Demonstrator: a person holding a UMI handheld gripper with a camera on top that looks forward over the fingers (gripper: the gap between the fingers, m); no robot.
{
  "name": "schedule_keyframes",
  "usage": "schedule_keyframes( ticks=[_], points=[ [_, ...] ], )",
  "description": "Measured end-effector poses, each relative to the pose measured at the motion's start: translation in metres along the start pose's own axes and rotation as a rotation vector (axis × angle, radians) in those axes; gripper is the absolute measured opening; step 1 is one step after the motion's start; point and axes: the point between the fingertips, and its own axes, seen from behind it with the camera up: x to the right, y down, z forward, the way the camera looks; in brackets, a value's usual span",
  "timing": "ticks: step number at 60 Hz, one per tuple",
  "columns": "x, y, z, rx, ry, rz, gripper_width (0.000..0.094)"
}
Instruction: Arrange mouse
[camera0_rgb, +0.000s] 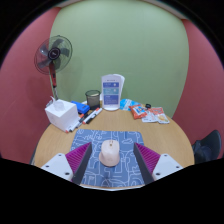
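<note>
Between fingers: mouse (110, 152), on mat (110, 170)
Gripper (110, 163): spread apart, mouse untouched
12 o'clock: jug (112, 92)

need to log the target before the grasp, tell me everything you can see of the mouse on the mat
The small pale beige computer mouse has a smooth, rounded plastic-looking shell, with a faint seam running down its front half. No cable shows. It lies flat on the blue-grey patterned mouse mat on the round wooden table, lengthwise along the view. It sits between the fingers of the gripper, whose purple pads stand apart with a gap on each side, touching nothing but the mat.
</note>
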Motion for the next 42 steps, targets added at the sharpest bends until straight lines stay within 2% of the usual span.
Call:
schedule_keyframes(
  ticks=[9, 22, 42],
  points=[
    [-0.009, -0.007, -0.081, 0.028, 0.012, 0.019, 0.0841],
    [-0.023, 0.019, -0.175, 0.057, 0.014, 0.019, 0.0842],
    [-0.033, 0.051, -0.233, 0.053, 0.010, 0.007, 0.0843]
  ],
)
